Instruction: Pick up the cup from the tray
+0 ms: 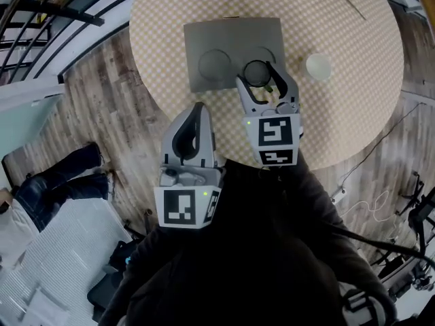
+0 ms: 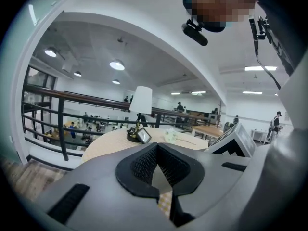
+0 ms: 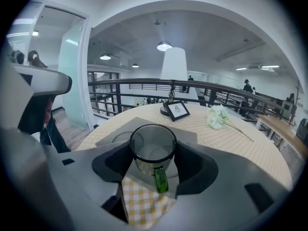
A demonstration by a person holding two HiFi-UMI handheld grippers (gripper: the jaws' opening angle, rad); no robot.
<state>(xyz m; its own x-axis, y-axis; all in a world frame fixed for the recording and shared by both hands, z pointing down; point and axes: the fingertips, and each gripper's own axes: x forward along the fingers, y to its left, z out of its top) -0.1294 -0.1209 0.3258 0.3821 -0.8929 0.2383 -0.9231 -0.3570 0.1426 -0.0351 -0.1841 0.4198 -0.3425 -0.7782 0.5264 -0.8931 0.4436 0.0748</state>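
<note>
Clamped between the broad grey jaws of the right gripper (image 1: 258, 75): a cup (image 3: 152, 148) of clear glass, round and dark-rimmed, with a green handle (turned back toward the gripper's camera). Black pads pressed against both its sides, above the right-hand circular recess of the tray (image 1: 204, 36), a flat grey rectangle. Nearer than the tray and to its left: left gripper (image 1: 198, 107), ribbed black pads closed tip to tip, nothing inside. Beneath the tray, a round table (image 1: 163, 19) in tan checked cloth.

Upright glass cup (image 3: 153, 150), apparently above tray (image 1: 231, 36)
</note>
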